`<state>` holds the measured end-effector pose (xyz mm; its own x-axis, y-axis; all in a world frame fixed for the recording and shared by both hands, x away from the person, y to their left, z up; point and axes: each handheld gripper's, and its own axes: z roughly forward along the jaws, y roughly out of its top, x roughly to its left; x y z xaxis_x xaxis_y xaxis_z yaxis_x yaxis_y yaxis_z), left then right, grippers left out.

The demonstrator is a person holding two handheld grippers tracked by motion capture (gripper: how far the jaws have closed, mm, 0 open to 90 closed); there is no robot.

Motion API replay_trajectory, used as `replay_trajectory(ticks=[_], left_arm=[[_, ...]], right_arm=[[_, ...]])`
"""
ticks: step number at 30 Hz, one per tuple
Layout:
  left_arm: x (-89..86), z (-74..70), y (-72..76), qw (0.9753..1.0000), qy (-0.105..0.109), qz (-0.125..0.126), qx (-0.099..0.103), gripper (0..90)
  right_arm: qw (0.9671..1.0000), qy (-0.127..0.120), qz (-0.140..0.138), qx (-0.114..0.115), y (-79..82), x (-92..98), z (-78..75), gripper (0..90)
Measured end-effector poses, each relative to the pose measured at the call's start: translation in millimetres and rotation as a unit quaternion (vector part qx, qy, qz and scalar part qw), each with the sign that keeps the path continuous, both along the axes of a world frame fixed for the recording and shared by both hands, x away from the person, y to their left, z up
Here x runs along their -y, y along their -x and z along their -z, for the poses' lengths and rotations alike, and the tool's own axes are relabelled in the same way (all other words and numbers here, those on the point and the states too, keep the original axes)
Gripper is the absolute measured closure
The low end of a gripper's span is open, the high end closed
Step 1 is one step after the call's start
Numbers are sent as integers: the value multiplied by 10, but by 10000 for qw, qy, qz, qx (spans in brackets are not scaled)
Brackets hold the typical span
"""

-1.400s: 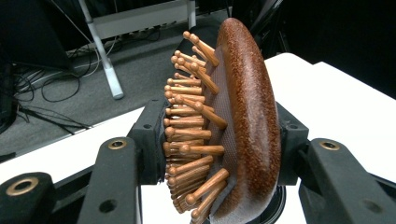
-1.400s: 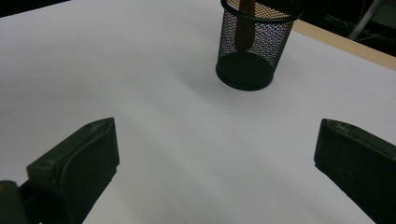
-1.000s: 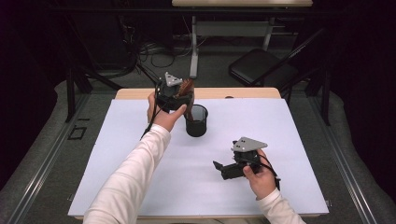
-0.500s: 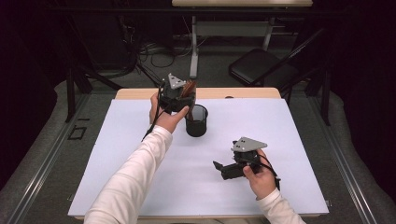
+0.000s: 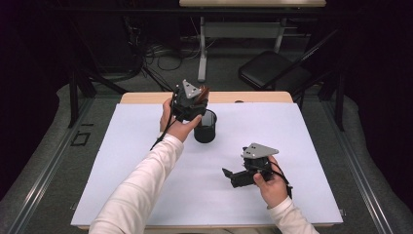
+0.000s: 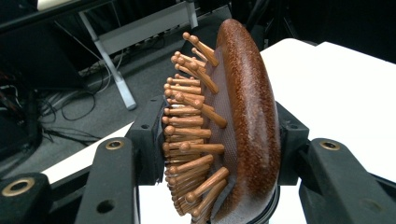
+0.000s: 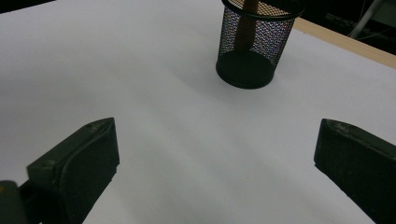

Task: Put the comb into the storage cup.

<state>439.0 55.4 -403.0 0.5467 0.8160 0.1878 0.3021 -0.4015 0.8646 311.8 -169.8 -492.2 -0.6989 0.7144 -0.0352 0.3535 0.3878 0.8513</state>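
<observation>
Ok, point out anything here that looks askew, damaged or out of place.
Nothing stands out. The left gripper clamps a wooden hairbrush whose pins look intact, its handle reaching down into the upright mesh cup. The right gripper is open above the white table cover, where nothing is spilled.

The left gripper (image 5: pixel 195 100), clamped on the wooden hairbrush (image 6: pixel 233 126), now sits slightly nearer and lower over the black mesh cup (image 5: pixel 205 127) than a second ago. Its shift is small.
</observation>
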Motion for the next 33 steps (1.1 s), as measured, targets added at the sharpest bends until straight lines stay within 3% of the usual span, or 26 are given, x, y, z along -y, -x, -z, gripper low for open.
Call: replay_trajectory(ticks=[14, 20, 33], left_arm=[[117, 34, 67, 9996, -229, 37, 180, 484], [199, 58, 113, 9984, -455, 122, 307, 484], [302, 94, 176, 9961, -735, 204, 447, 481]], right_arm=[[10000, 6, 7, -8, -2, 6, 0, 0], [10000, 13, 9, -12, -2, 3, 2, 0], [10000, 4, 13, -36, 0, 5, 4, 0]])
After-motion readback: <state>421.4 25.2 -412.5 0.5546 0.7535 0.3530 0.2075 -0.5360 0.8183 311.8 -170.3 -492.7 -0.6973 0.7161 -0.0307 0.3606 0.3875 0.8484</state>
